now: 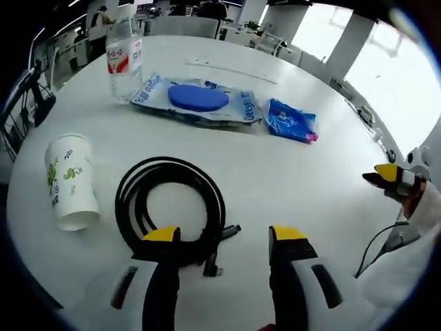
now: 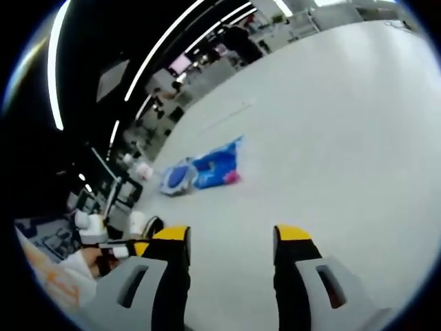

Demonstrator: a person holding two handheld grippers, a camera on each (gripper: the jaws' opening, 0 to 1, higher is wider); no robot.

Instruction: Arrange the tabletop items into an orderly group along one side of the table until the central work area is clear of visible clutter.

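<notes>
My left gripper (image 1: 224, 234) hangs open, the coiled black cable (image 1: 170, 207) right at its left jaw. It looks light and floppy, so I'd pinch the bundled strands. My right gripper (image 2: 231, 234) is open too, empty.

The round white table (image 1: 289, 172) has a smooth, faintly glossy top. The coiled black cable (image 1: 170, 207) looks like matt rubber, the white paper cup with green print (image 1: 69, 181) matt. The clear plastic bottle (image 1: 125, 61) and the crinkled blue plastic packets (image 1: 292, 121) shine
</notes>
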